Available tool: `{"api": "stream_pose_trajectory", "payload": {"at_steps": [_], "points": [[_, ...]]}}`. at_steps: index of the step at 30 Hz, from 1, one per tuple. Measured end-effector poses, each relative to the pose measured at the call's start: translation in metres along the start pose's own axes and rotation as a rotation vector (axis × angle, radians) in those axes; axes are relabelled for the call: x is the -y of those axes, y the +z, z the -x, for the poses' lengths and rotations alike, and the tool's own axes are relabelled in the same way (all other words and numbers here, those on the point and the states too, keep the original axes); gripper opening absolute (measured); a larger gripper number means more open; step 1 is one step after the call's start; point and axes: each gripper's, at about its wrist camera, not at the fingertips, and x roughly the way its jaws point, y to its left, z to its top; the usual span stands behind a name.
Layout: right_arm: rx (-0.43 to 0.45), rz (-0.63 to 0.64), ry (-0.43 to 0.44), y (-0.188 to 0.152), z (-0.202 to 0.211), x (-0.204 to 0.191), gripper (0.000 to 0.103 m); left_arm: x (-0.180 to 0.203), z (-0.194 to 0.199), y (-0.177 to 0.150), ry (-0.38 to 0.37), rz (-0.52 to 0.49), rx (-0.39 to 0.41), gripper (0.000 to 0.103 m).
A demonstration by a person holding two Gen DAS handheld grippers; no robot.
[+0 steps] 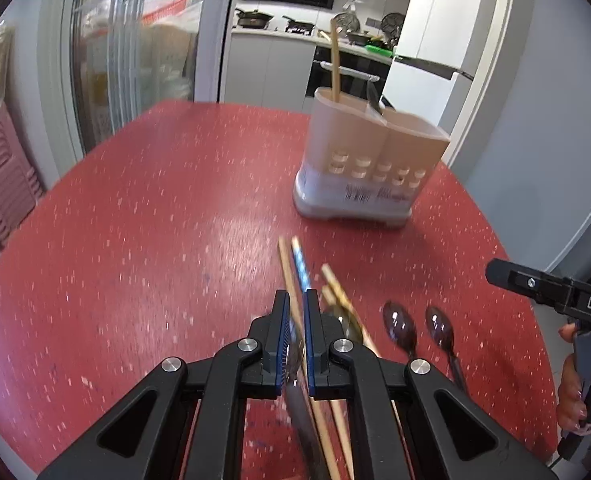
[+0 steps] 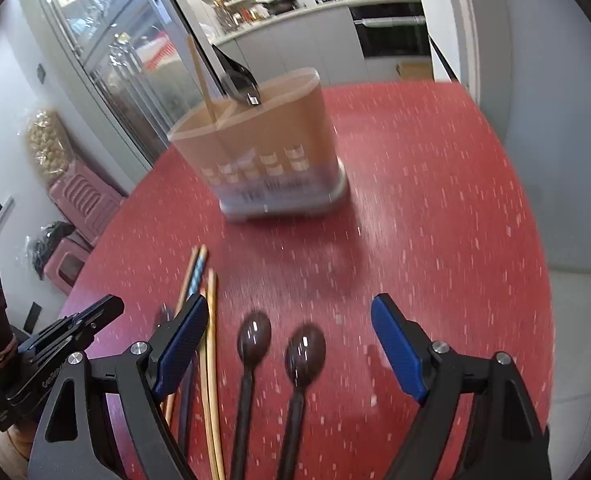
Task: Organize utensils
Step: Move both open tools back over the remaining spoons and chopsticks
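Note:
A beige utensil holder [image 1: 369, 160] stands on the red table [image 1: 155, 220], with a wooden chopstick [image 1: 335, 64] and a dark spoon [image 2: 237, 76] in it; it also shows in the right wrist view [image 2: 271, 152]. My left gripper [image 1: 295, 304] is shut on a wooden chopstick [image 1: 287, 272] lying among loose chopsticks [image 1: 337, 292]. Two dark spoons [image 2: 255, 340] [image 2: 305, 354] lie between the fingers of my right gripper [image 2: 289, 316], which is open wide just above them. The chopsticks [image 2: 211, 320] lie left of the spoons.
The left gripper shows at the lower left of the right wrist view [image 2: 79, 324], close to my right gripper's left finger [image 2: 183, 332]. Pink stools [image 2: 83, 200] stand beside the table. A glass cabinet [image 1: 127, 60] and kitchen counter [image 1: 295, 36] are behind.

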Motion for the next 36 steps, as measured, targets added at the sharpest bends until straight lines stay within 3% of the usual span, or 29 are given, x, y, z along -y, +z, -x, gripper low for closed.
{"api": "stream_pose_trajectory", "payload": {"at_steps": [1, 2, 3, 16, 22, 29, 36], "points": [[-0.008, -0.005, -0.002, -0.004, -0.001, 0.001, 0.086, -0.002, -0.001, -0.004, 0.002, 0.006, -0.01, 0.036], [-0.015, -0.009, -0.006, -0.009, -0.001, 0.001, 0.086, -0.004, -0.003, -0.008, 0.003, 0.012, -0.021, 0.047], [-0.025, -0.014, -0.013, -0.014, -0.002, 0.003, 0.086, -0.006, -0.004, -0.012, 0.004, 0.019, -0.037, 0.102], [-0.131, -0.034, -0.095, -0.046, -0.015, 0.005, 0.086, -0.02, -0.046, -0.033, 0.149, 0.046, -0.15, 0.103], [-0.177, -0.025, -0.153, -0.051, -0.023, 0.004, 0.086, -0.021, -0.065, -0.039, 0.156, 0.054, -0.206, 0.103], [-0.194, -0.008, -0.173, -0.054, -0.028, 0.0, 0.086, -0.017, -0.079, -0.038, 0.168, 0.066, -0.215, 0.103], [-0.2, 0.011, -0.187, -0.055, -0.033, -0.007, 0.086, -0.026, -0.065, -0.043, 0.163, 0.076, -0.215, 0.103]]}}
